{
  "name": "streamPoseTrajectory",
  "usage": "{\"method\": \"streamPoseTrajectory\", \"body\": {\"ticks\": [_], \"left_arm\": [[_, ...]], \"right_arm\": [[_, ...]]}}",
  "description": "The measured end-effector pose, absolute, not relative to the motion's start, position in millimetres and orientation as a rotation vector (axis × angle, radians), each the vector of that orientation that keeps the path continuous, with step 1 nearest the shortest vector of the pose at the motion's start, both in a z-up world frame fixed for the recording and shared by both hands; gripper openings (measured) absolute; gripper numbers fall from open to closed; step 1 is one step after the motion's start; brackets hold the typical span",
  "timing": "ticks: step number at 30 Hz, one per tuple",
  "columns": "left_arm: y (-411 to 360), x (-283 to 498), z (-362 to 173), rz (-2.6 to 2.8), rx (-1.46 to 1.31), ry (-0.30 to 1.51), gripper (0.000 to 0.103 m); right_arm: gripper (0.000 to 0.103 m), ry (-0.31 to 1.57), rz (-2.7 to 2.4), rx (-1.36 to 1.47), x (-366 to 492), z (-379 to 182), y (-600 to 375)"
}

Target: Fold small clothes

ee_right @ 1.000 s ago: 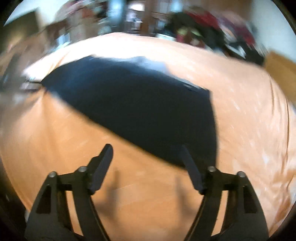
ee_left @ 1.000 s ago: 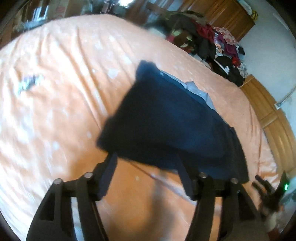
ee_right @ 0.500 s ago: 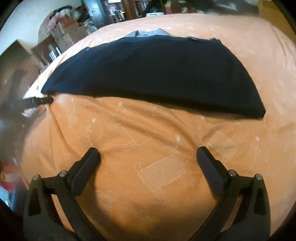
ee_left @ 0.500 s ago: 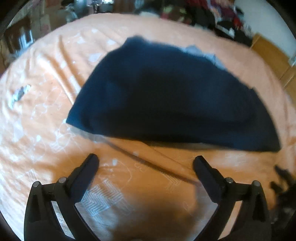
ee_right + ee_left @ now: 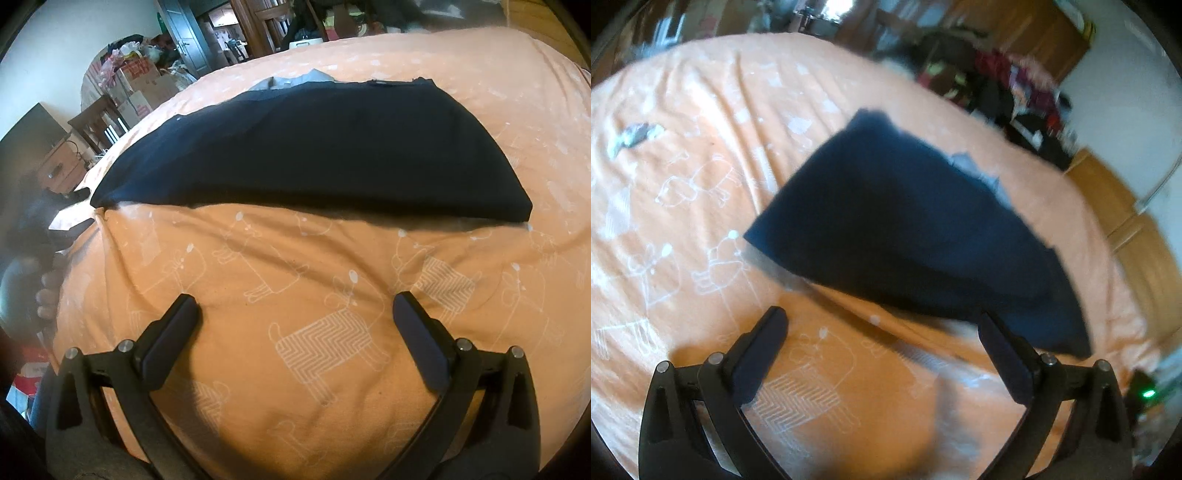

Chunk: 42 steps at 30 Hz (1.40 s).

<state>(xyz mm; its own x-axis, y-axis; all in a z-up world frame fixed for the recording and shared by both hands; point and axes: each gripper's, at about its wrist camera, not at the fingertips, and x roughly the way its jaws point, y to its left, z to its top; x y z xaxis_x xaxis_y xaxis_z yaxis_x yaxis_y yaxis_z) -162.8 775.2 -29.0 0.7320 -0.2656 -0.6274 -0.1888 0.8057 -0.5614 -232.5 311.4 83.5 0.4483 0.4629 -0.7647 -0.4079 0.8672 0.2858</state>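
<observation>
A dark navy garment (image 5: 908, 236) lies folded flat on the orange bedsheet (image 5: 701, 192), with a strip of grey fabric (image 5: 975, 170) showing along its far edge. In the right wrist view the same navy garment (image 5: 314, 147) stretches across the bed ahead of me. My left gripper (image 5: 882, 328) hangs open just short of the garment's near edge, nothing between its fingers. My right gripper (image 5: 295, 314) is also open, over bare sheet (image 5: 295, 280), well back from the garment's near fold.
A small grey scrap (image 5: 635, 134) lies on the sheet at the left. A heap of clothes (image 5: 1008, 88) and a wooden wardrobe (image 5: 1027, 26) stand beyond the bed. Cardboard boxes (image 5: 136, 85) and a wooden chair (image 5: 99, 125) sit past the bed's left side. A person's foot (image 5: 46, 295) shows at the left edge.
Both grippers have let go of the garment and drawn back from it. The garment now lies flat on the bed. The left view has swung round again.
</observation>
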Motion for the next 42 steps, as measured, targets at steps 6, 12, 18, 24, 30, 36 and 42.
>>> {"method": "streamPoseTrajectory", "body": {"ticks": [6, 12, 18, 24, 30, 36, 42], "left_arm": [[809, -159, -33, -0.114, -0.868, 0.713, 0.092], [796, -126, -37, -0.103, -0.833, 0.783, 0.086], [798, -114, -34, -0.078, -0.857, 0.678, 0.055], [791, -104, -34, -0.045, -0.808, 0.673, 0.046], [764, -111, -15, -0.05, -0.642, 0.664, 0.047], [780, -88, -34, -0.052, -0.746, 0.737, 0.054], [781, -64, -38, -0.032, -0.754, 0.787, 0.054]], "right_arm": [[0.103, 0.962, 0.536, 0.051, -232, 82, 313], [0.103, 0.953, 0.54, 0.047, -231, 81, 314], [0.103, 0.946, 0.545, 0.048, -232, 80, 313], [0.103, 0.938, 0.545, 0.042, -233, 80, 314], [0.103, 0.929, 0.545, 0.042, -233, 80, 313], [0.103, 0.925, 0.547, 0.043, -234, 80, 313], [0.103, 0.923, 0.547, 0.044, -234, 80, 313]]}}
